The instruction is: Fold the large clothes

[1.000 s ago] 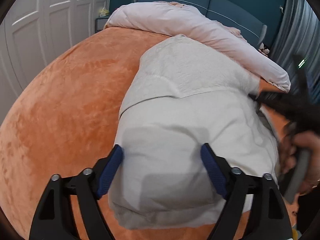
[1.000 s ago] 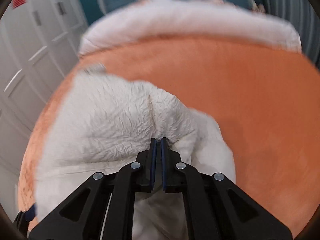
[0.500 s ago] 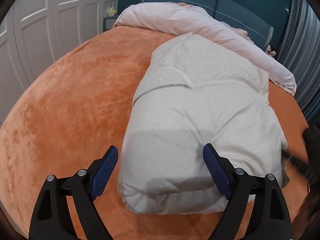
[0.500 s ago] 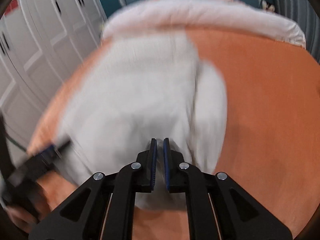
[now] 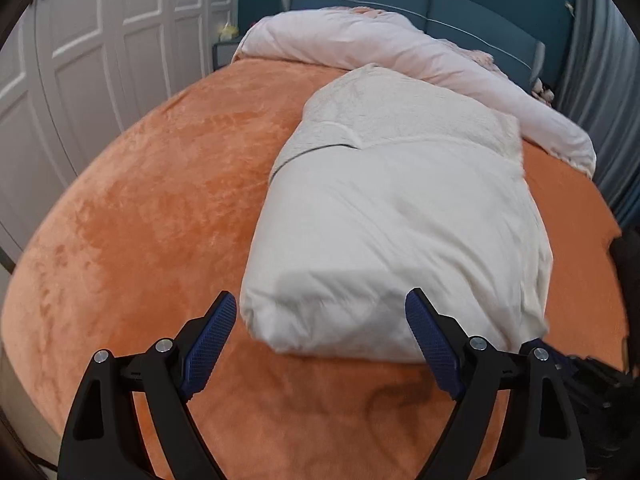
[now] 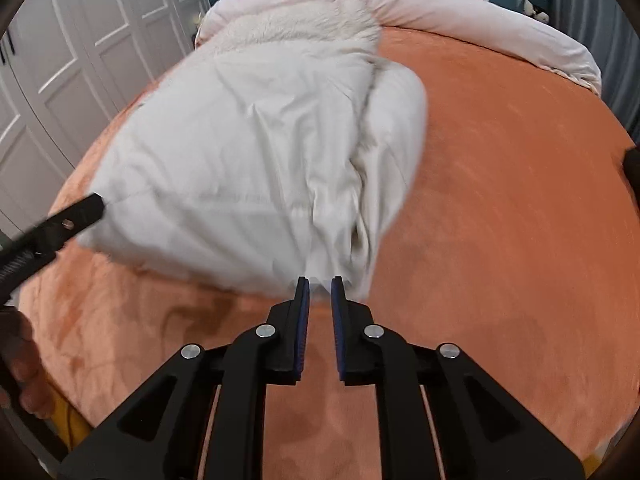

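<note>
A large cream padded garment (image 5: 400,216) with a fleecy lining lies folded in a thick bundle on the orange bed cover (image 5: 152,208). My left gripper (image 5: 320,320) is wide open and empty, just short of the bundle's near end. In the right wrist view the same garment (image 6: 256,152) lies ahead. My right gripper (image 6: 319,288) has its jaws slightly apart at the bundle's near corner, with no cloth clearly pinched between them. A finger of the left gripper (image 6: 76,212) touches the bundle's left edge.
A pale pink duvet (image 5: 400,52) is rolled along the head of the bed against a teal headboard (image 5: 400,4). White wardrobe doors (image 5: 100,40) stand to the left. Grey curtains (image 5: 600,60) hang at the right. The orange cover (image 6: 520,200) stretches to the right of the bundle.
My right gripper has loosened from the cloth, its jaws now slightly apart, and drawn back to the bundle's near corner. The garment has settled flat. My left gripper has backed off a little, still open.
</note>
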`<state>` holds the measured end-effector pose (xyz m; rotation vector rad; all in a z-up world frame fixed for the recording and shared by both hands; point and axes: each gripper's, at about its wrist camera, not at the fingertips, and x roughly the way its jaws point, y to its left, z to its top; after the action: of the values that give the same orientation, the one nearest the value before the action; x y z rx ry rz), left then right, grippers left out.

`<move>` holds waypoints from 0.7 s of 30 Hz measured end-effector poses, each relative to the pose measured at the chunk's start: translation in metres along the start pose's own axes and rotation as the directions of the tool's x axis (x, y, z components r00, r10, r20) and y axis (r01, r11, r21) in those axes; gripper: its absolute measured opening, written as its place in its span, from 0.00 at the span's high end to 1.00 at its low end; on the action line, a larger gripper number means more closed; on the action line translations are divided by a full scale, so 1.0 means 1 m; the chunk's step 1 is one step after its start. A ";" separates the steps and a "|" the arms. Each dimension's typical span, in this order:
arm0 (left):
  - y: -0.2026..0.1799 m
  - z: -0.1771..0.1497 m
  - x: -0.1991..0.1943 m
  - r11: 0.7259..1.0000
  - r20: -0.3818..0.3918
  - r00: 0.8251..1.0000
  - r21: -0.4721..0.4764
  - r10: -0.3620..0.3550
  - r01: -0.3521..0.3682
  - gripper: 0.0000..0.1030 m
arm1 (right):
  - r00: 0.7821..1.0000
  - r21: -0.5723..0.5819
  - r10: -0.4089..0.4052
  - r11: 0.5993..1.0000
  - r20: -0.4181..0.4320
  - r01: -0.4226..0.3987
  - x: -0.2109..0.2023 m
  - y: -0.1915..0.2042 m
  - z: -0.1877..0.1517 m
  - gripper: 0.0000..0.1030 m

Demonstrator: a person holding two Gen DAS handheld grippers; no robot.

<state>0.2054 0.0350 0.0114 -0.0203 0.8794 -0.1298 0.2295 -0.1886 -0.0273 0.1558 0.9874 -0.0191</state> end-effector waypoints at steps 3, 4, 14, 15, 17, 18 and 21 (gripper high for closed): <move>-0.010 -0.013 -0.008 0.998 0.004 0.999 0.050 0.032 -0.032 0.18 | 1.000 -0.014 -0.008 1.000 0.027 0.009 -0.018 0.008 -0.015 0.82; -0.012 -0.017 -0.011 0.998 0.004 0.999 0.055 0.040 -0.040 0.18 | 0.999 -0.029 -0.029 0.999 0.047 0.030 -0.025 0.012 -0.021 0.79; -0.019 -0.055 -0.035 0.996 -0.014 0.996 0.033 0.085 -0.085 0.18 | 0.989 -0.030 -0.111 0.993 0.096 0.114 -0.054 0.027 -0.044 0.47; -0.019 -0.058 -0.037 0.995 -0.013 0.996 0.034 0.091 -0.091 0.18 | 0.989 -0.024 -0.116 0.993 0.097 0.119 -0.056 0.028 -0.047 0.46; -0.020 -0.063 -0.040 0.995 -0.011 0.995 0.039 0.097 -0.097 0.18 | 0.987 -0.021 -0.125 0.992 0.101 0.128 -0.060 0.031 -0.054 0.43; -0.020 -0.065 -0.040 0.994 -0.013 0.995 0.044 0.100 -0.099 0.18 | 0.986 -0.021 -0.132 0.991 0.103 0.134 -0.061 0.032 -0.057 0.43; -0.023 -0.073 -0.043 0.993 -0.013 0.994 0.058 0.107 -0.106 0.18 | 0.982 -0.021 -0.155 0.987 0.111 0.159 -0.064 0.036 -0.065 0.40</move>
<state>0.1200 0.0201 -0.0006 0.0812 0.8903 -0.0554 0.1431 -0.1471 -0.0047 0.0481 0.8886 -0.1559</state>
